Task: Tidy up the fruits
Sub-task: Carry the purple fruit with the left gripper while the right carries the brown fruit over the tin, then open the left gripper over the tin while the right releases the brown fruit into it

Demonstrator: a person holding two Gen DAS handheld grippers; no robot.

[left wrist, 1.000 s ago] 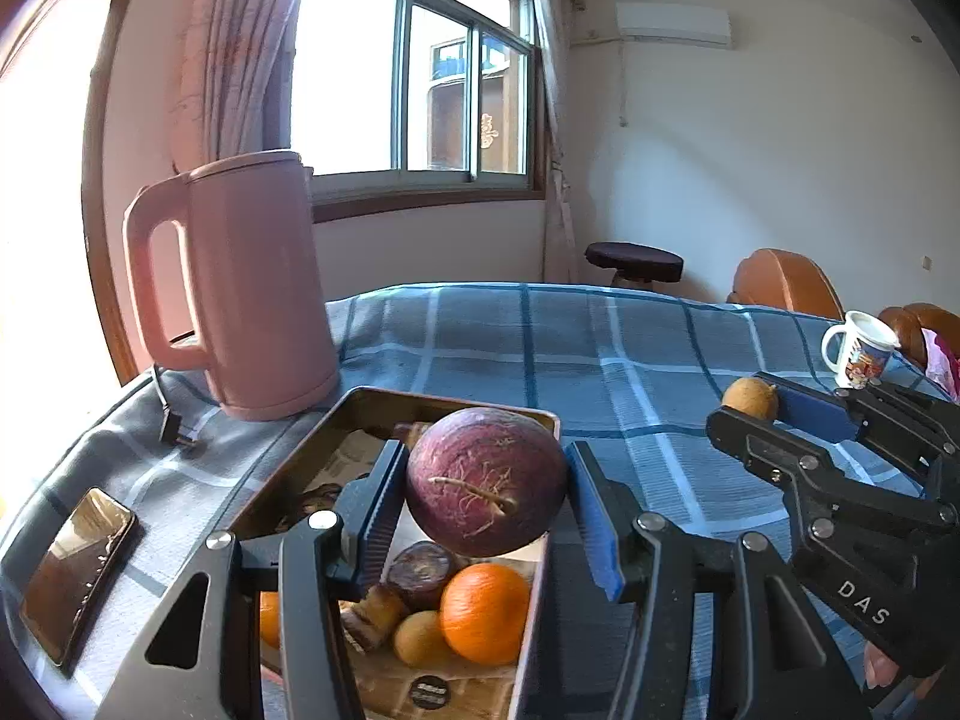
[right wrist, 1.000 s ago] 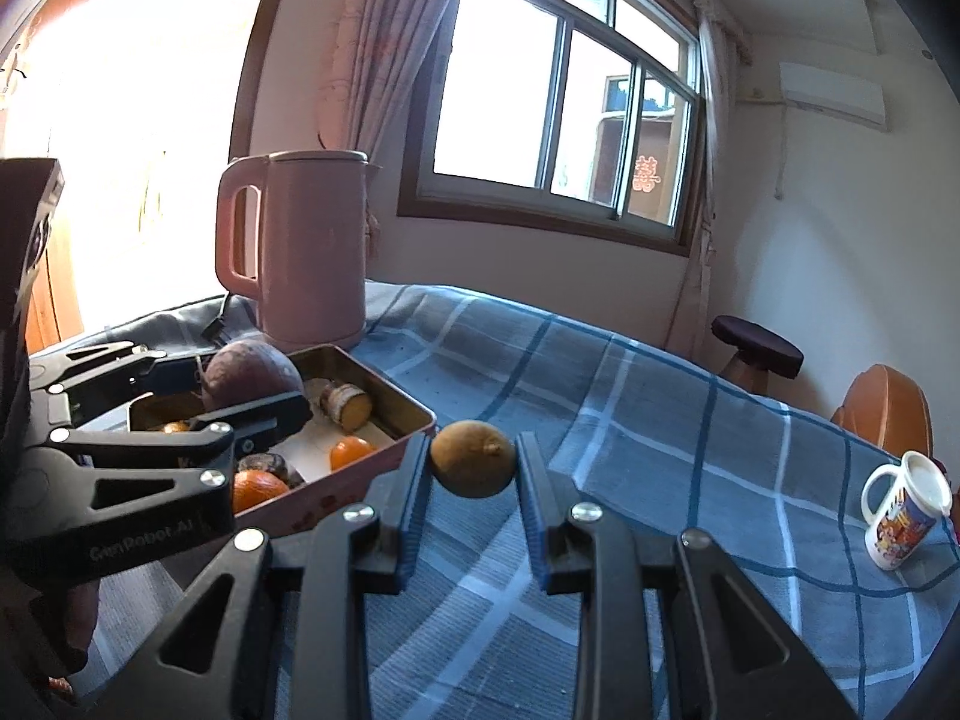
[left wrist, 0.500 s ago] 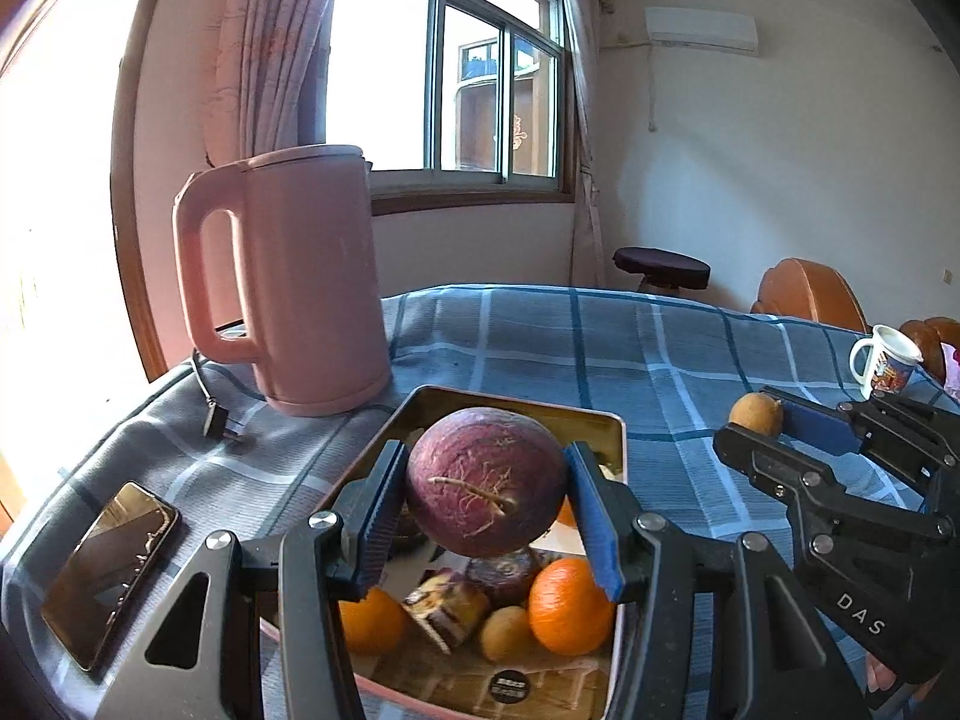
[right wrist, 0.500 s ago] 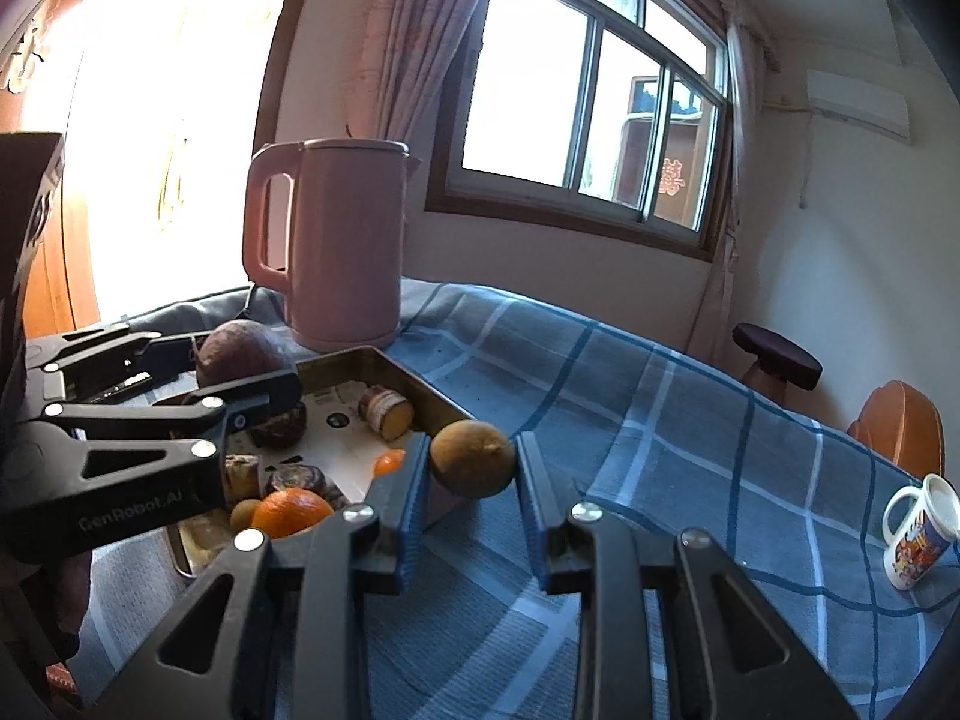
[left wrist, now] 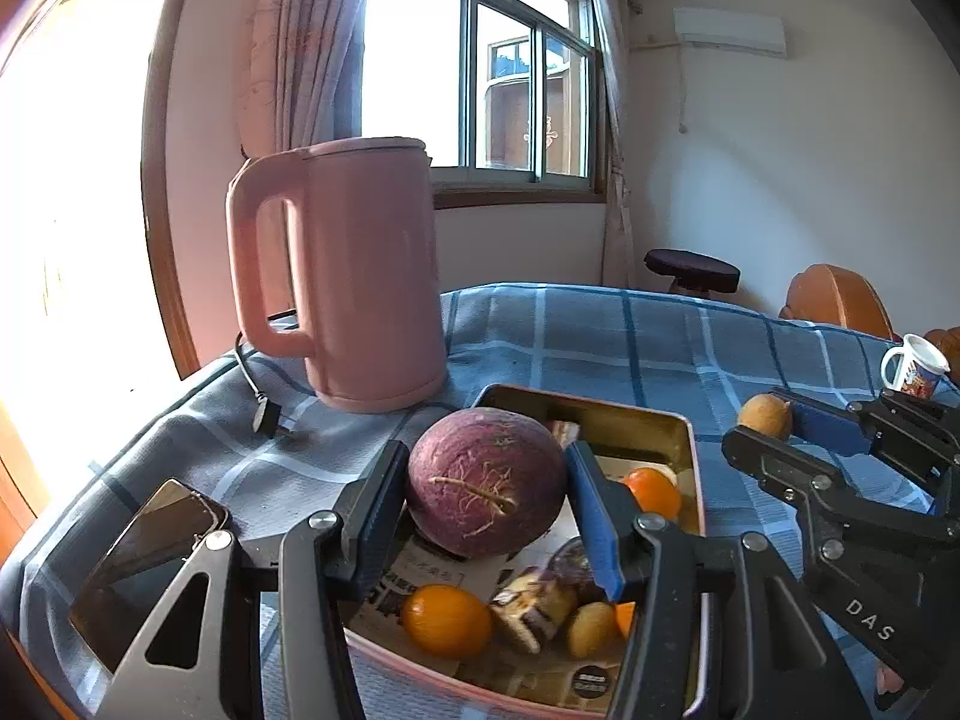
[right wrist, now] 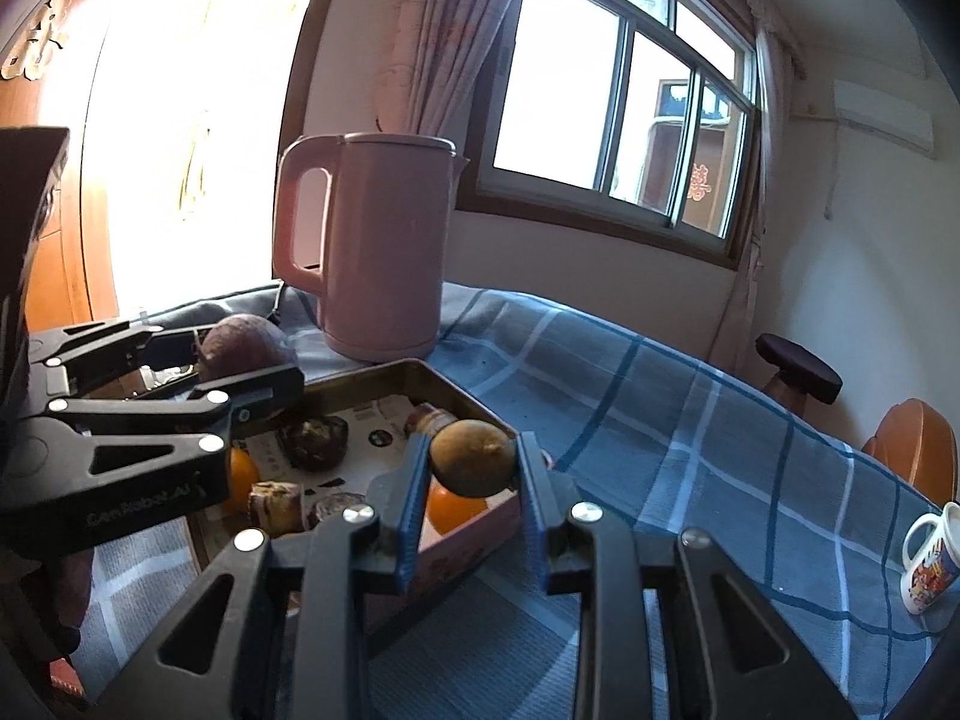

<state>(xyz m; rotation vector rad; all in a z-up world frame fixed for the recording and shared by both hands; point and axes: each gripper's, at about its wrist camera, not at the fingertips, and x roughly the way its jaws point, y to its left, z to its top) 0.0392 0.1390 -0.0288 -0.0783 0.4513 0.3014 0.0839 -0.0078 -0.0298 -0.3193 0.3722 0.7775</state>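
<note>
The left gripper [left wrist: 486, 501] clenched a large purple round root [left wrist: 487, 483], the right gripper [right wrist: 474, 471] a small brown fruit [right wrist: 473, 457]; both needed lowering gently into the rectangular metal tray [left wrist: 630, 420] before release.

A large round purple fruit [left wrist: 487, 480], its skin rough with pale root-like streaks, is pinched between the fingers of the left hand-held gripper [left wrist: 487, 501] and held over the metal tray [left wrist: 642, 414]. A small brownish-yellow fruit [right wrist: 473, 457] sits clamped in the right hand-held gripper [right wrist: 474, 483] at the tray's near corner. In the paper-lined tray lie several oranges [left wrist: 447, 620], a small yellowish fruit [left wrist: 591, 629] and some dark, wrinkled pieces [right wrist: 313, 433].
</note>
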